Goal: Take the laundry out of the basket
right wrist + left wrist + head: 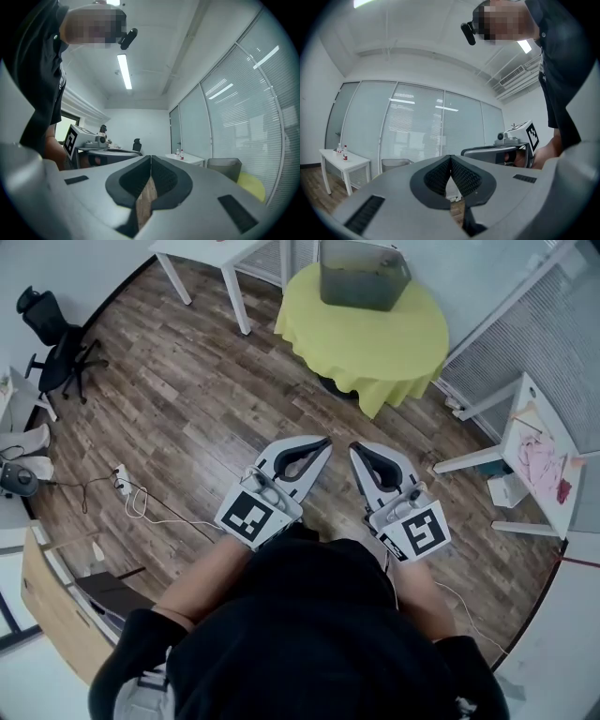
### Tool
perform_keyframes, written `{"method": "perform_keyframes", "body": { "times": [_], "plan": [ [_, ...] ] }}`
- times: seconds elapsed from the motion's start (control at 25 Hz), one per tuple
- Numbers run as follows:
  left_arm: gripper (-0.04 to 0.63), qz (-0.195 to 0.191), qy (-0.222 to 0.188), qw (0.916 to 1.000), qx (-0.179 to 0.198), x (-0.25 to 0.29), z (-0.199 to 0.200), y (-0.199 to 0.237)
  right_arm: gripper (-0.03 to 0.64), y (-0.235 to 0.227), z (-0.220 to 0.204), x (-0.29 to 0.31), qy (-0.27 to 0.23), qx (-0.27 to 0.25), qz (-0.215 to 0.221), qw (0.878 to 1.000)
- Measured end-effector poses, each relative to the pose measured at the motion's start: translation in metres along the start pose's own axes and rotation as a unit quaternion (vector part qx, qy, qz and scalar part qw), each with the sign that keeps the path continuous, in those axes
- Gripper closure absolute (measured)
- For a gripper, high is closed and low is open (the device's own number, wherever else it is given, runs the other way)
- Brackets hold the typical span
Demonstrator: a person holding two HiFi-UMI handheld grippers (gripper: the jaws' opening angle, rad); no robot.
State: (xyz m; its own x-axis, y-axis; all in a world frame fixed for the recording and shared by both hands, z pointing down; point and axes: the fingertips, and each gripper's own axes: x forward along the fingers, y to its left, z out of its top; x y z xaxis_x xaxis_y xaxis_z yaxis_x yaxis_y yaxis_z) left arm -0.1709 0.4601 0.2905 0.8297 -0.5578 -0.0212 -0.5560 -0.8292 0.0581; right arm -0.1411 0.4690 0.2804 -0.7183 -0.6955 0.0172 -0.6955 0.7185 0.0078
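Note:
A grey laundry basket (364,276) stands on a round table under a yellow cloth (375,343), at the top of the head view. What lies inside it I cannot make out. My left gripper (324,441) and right gripper (355,448) are held side by side over the wooden floor, well short of the table. Both point toward it, shut and with nothing in them. In the left gripper view the pads (440,176) meet, with the basket (396,163) small and far off. The right gripper view shows closed pads (161,176) and the basket (225,167) at the right.
A white table (202,251) stands left of the round one. A black office chair (52,343) is at the far left, and cables (131,495) lie on the floor. A white side table (539,456) with pink cloth is at the right. A wooden cabinet (56,606) is at the lower left.

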Motion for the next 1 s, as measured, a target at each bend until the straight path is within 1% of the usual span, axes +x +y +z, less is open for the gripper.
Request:
{"method": "perform_keyframes", "body": {
  "times": [0.32, 0.52, 0.76, 1.0],
  "plan": [
    [0.588, -0.002, 0.001, 1.0000, -0.006, 0.000, -0.003, 0.031, 0.594, -0.006, -0.003, 0.027, 0.003, 0.001, -0.007, 1.000],
    [0.588, 0.001, 0.005, 1.0000, -0.006, 0.013, -0.008, 0.045, 0.594, -0.021, -0.005, 0.039, 0.000, 0.001, -0.005, 1.000],
    [0.588, 0.008, 0.005, 0.9999, 0.008, 0.047, -0.002, 0.064, 0.594, -0.059, -0.006, 0.054, -0.009, 0.001, 0.006, 1.000],
    [0.588, 0.016, 0.011, 0.9997, 0.017, 0.097, 0.001, 0.086, 0.594, -0.111, -0.004, 0.068, -0.016, 0.004, 0.021, 1.000]
  ]
}}
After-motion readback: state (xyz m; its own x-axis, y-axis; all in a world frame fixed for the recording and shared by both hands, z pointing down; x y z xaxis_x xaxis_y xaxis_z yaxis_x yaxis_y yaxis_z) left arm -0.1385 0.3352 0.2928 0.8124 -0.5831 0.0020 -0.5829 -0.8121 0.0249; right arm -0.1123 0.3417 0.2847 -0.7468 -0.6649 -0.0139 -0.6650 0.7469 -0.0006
